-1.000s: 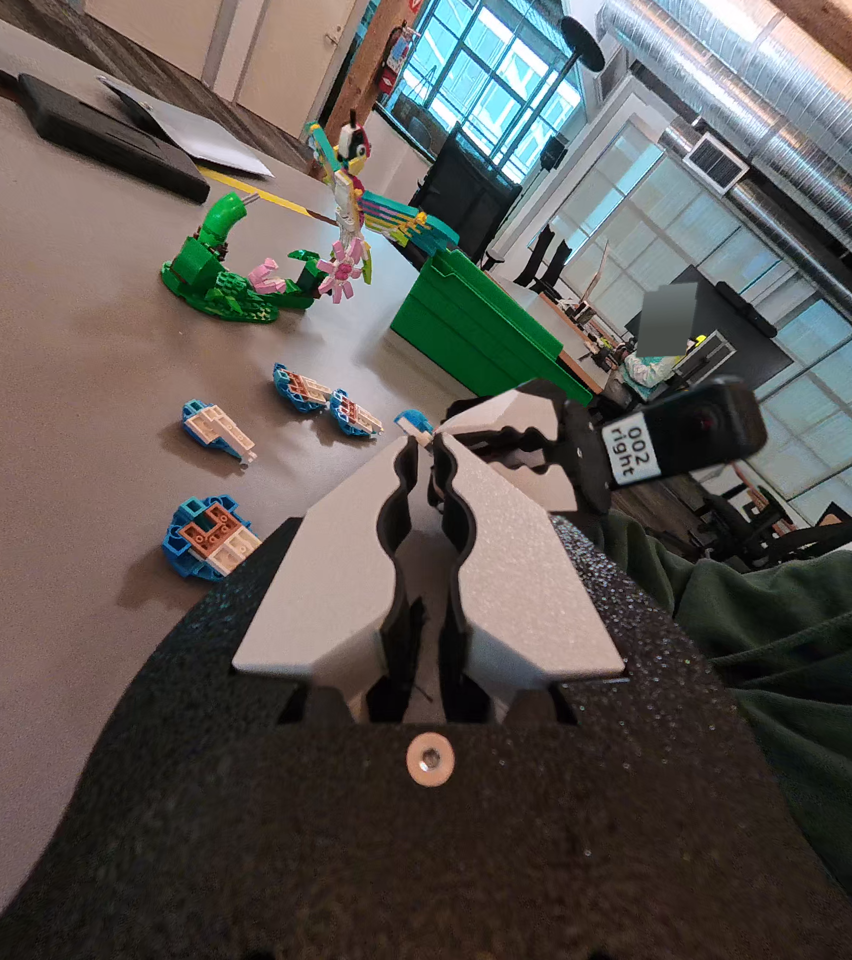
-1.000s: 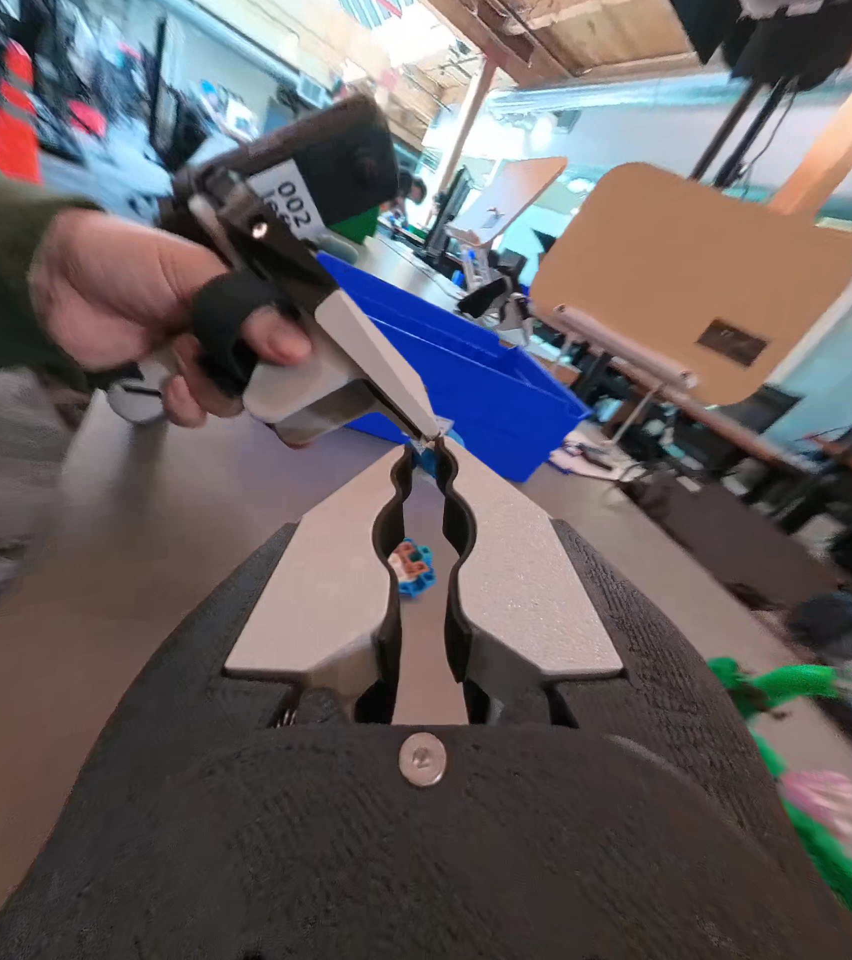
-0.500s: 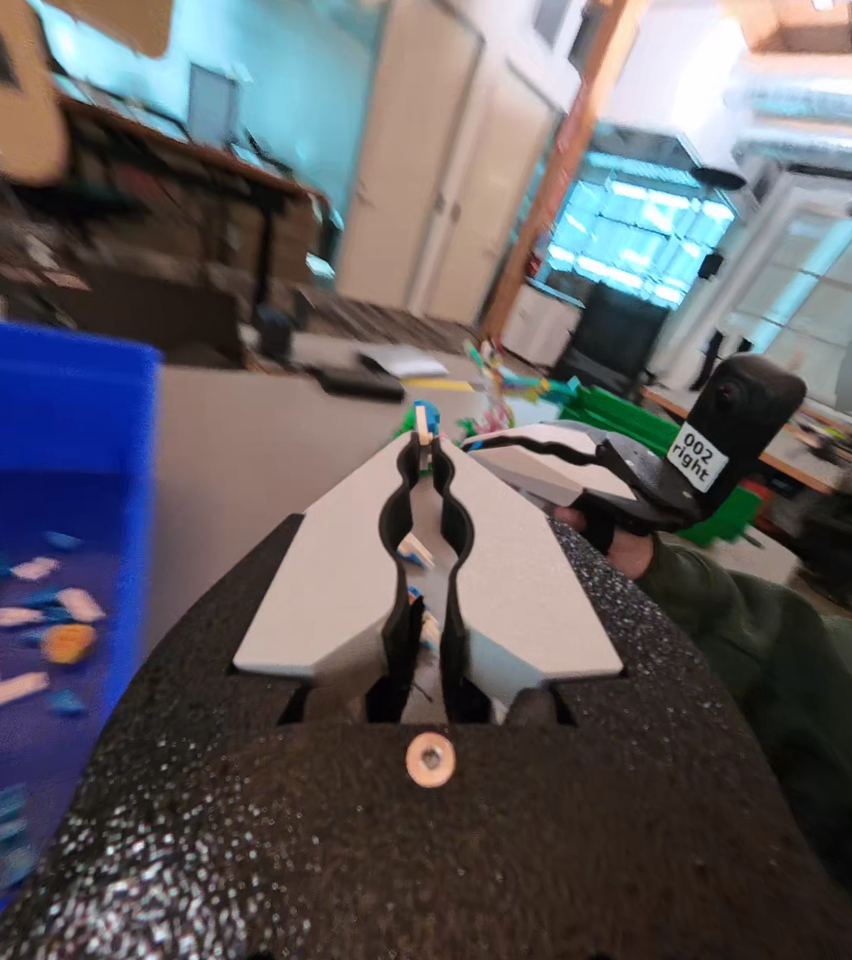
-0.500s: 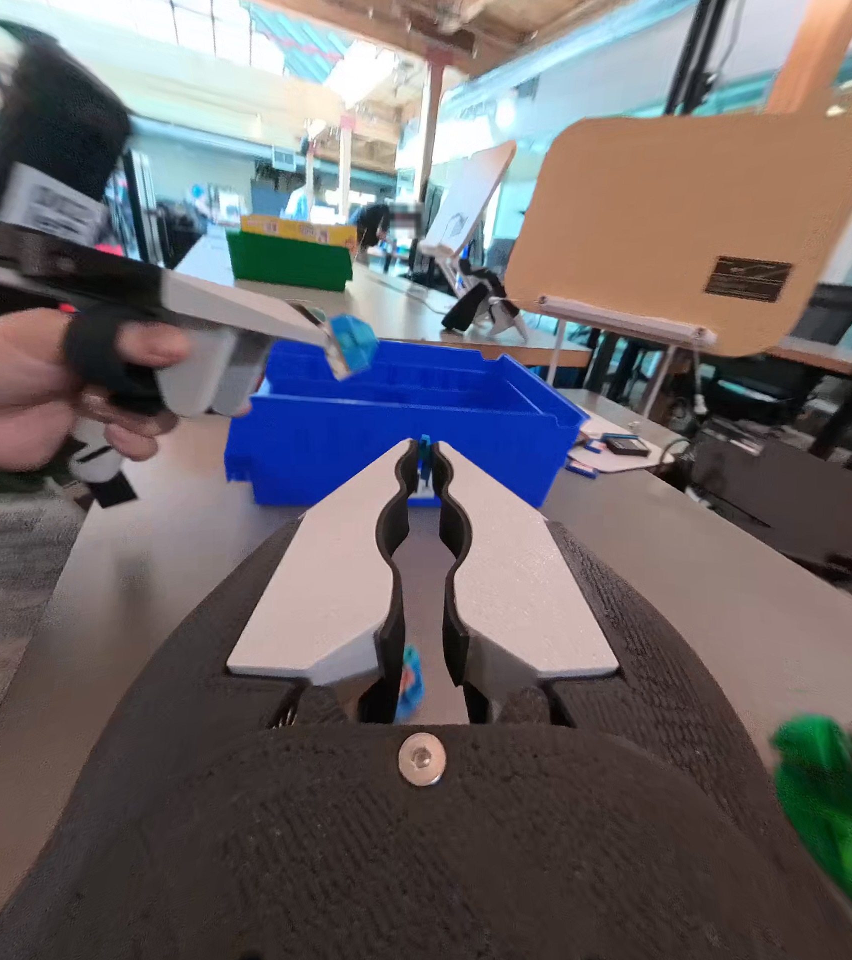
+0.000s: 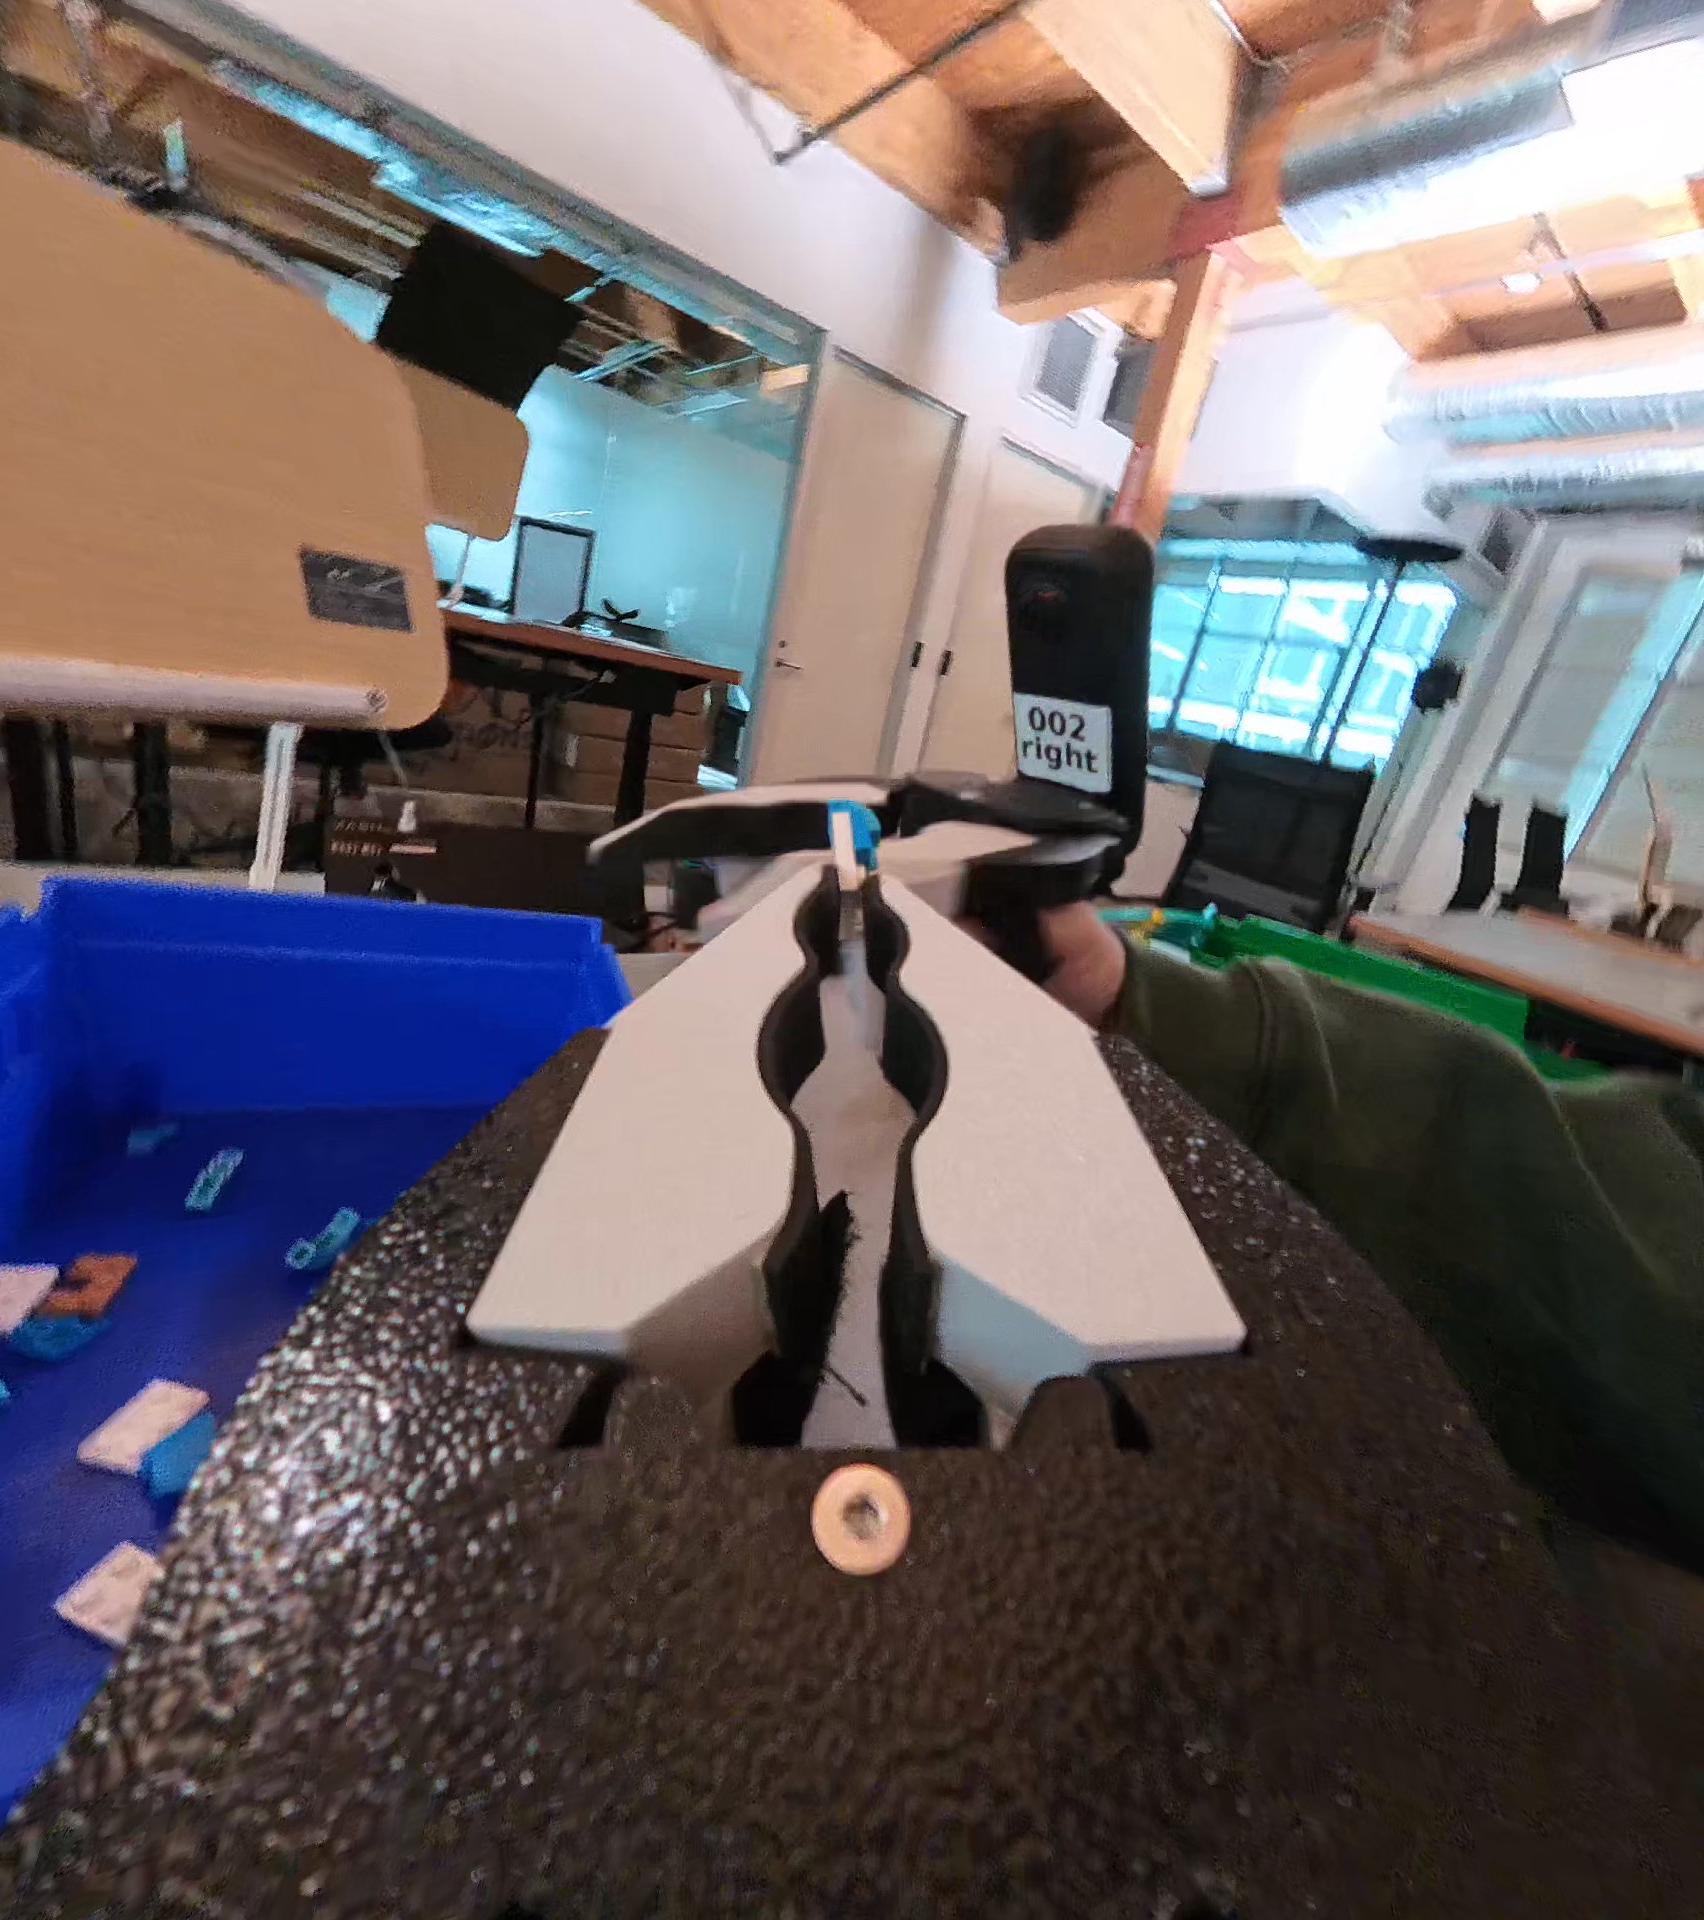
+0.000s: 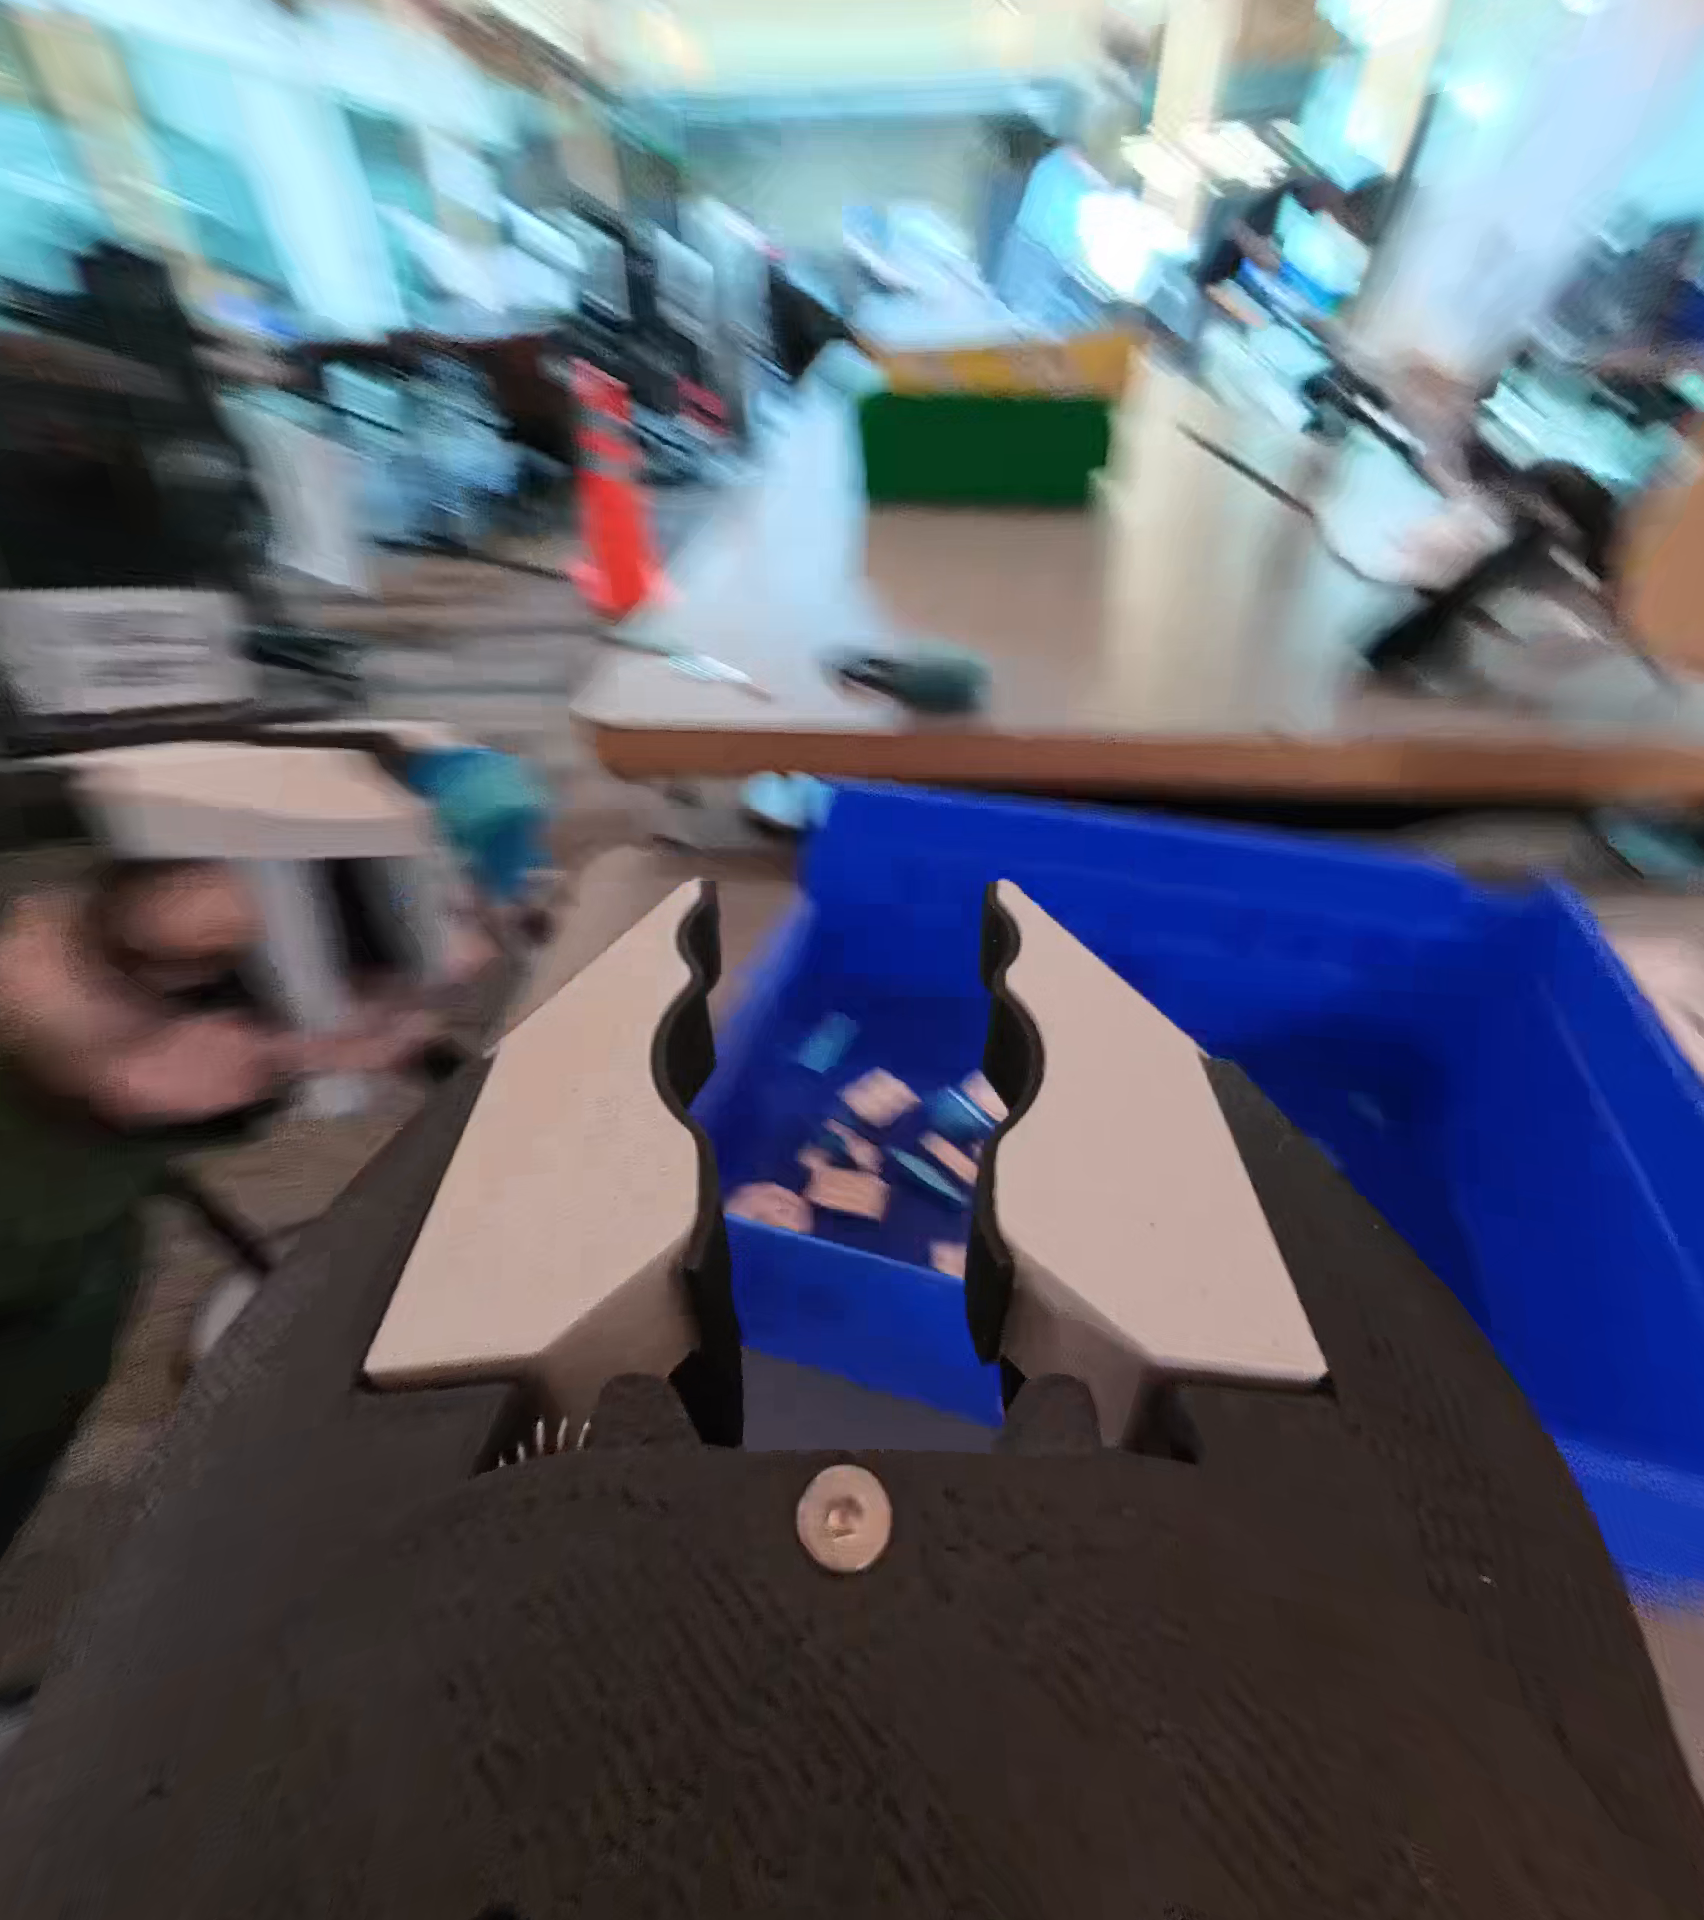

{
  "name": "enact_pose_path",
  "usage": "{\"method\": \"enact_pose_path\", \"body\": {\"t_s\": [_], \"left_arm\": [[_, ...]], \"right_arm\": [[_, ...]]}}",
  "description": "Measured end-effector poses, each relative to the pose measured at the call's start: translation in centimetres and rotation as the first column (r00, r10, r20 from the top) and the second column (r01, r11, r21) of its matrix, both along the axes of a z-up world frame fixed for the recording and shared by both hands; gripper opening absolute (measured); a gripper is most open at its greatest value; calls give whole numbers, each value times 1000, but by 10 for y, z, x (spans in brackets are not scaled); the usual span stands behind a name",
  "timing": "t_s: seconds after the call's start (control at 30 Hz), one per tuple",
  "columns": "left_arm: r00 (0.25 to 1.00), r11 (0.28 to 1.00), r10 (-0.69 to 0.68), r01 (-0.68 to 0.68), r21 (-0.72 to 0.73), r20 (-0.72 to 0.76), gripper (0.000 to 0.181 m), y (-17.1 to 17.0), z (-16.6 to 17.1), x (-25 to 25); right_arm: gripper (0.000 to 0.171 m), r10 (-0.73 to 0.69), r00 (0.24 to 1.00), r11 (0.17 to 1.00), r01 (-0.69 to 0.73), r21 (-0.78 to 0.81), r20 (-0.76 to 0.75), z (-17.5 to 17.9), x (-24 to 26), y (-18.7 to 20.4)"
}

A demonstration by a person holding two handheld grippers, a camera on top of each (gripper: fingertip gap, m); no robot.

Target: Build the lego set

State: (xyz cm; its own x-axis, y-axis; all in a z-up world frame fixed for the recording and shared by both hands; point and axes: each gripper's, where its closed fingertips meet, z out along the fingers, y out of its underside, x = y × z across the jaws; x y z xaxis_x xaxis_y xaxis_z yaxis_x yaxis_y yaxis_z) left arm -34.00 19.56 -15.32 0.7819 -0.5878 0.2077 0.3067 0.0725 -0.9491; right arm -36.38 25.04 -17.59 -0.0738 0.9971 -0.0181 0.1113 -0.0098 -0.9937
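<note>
My left gripper [image 5: 853,883] is shut on a small blue-and-white brick piece [image 5: 856,836], held in the air beside a blue bin [image 5: 308,935]. Several loose bricks [image 5: 141,1423] lie in the bin. My right gripper [image 6: 850,894] is open and empty, its jaws wide apart above the blue bin [image 6: 1450,1039] and the bricks [image 6: 858,1184] in it. In the left wrist view the right gripper [image 5: 723,831] shows side-on just beyond my left fingertips. In the blurred right wrist view the left gripper's blue piece [image 6: 489,816] shows at the left.
A person's green sleeve [image 5: 1399,1143] fills the right of the left wrist view. A green bin [image 5: 1347,966] stands behind it. A tilted wooden board [image 5: 100,468] rises beyond the blue bin. A desk [image 6: 1139,623], a green box [image 6: 983,447] and an orange cone [image 6: 609,509] are farther off.
My right gripper, shut on a small blue piece before, has swung over the blue bin and opened. My left gripper has lifted its blue-and-white piece off the table and moved towards the bin.
</note>
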Motion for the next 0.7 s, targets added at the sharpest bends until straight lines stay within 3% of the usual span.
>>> {"method": "enact_pose_path", "body": {"t_s": [0.03, 0.07, 0.2, 0.23, 0.37, 0.53, 0.6, 0.7], "left_arm": [[997, 998, -40, 43, 50, -59, 0, -7, 3, 8], [991, 987, -88, 101, 129, -102, 0, -19, 10, 17], [931, 964, -109, 184, 192, -347, 0, -35, 3, 42], [917, 951, -121, 216, 220, -380, 0, -41, 4, 49], [858, 924, -165, 308, 228, -487, 0, -52, 1, 73], [799, 911, -194, 362, 199, -569, 0, -57, -6, 92], [783, 908, -199, 374, 191, -589, 0, -58, -7, 98], [771, 907, -190, 374, 191, -608, 0, -58, -7, 102]], "right_arm": [[44, 154, 984, 988, -154, 9, -93, 15, 13, -26], [33, 242, 957, 970, -240, 31, -159, 25, 29, -42], [42, 374, 907, 925, -351, 146, -191, 40, 75, -73], [41, 381, 910, 919, -355, 168, -162, 39, 82, -78], [10, 378, 925, 880, -368, 300, 27, 21, 99, -93], [17, 389, 914, 852, -404, 333, 112, 14, 116, -111], [8, 372, 918, 841, -395, 370, 136, 11, 119, -113], [8, 349, 928, 838, -371, 400, 129, 12, 122, -114]]}}
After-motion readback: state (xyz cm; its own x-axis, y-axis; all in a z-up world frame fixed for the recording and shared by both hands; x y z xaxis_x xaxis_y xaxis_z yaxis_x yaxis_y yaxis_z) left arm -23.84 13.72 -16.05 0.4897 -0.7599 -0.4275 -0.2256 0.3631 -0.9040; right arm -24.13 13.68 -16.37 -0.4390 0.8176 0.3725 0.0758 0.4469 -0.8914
